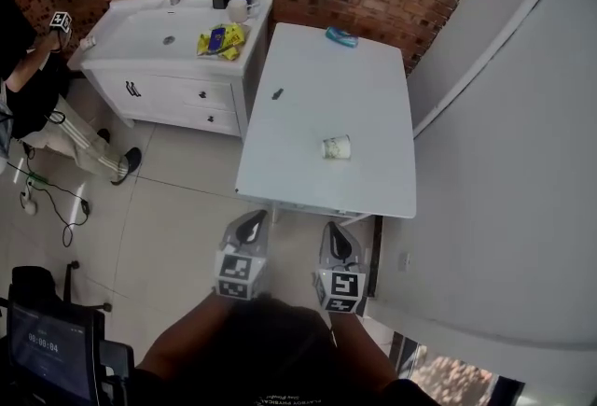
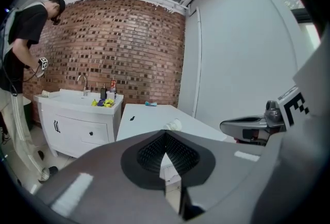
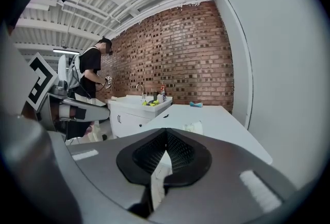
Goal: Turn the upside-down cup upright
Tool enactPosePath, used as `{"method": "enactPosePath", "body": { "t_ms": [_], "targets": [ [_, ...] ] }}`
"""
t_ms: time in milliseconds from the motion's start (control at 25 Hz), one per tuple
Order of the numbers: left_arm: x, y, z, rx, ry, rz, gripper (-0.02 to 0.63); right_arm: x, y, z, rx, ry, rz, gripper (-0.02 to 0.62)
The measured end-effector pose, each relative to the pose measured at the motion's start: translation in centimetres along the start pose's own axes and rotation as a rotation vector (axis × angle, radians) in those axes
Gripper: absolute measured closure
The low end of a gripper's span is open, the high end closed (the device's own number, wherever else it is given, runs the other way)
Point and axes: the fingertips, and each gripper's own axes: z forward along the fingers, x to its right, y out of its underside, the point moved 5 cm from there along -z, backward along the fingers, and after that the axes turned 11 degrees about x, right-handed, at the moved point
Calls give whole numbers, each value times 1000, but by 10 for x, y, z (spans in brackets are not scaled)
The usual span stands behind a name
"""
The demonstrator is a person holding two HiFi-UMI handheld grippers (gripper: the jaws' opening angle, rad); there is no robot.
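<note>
Cup is sitting unturned mid-frame on the table; I'm holding left gripper and right gripper lower down, jaws closed, empty.

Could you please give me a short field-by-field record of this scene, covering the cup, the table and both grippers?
cup: paper cup, not upright, seemingly on its side, untouched
table: white table; cup near its front right
left gripper: jaws together, empty, short of the table's near edge
right gripper: jaws together, empty, short of the near edge
other items: teal object at far end; small dark object
beside table: sink cabinet
</note>
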Motion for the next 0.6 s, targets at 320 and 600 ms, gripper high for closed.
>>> {"method": "enactPosePath", "body": {
  "t_ms": [320,600],
  "targets": [
    [-39,-8,31,28,16,-9,609,-10,-7,37,11,32,-25,581],
    [-46,-2,38,17,36,-27,609,-7,-8,43,3,62,-36,581]
  ]
}}
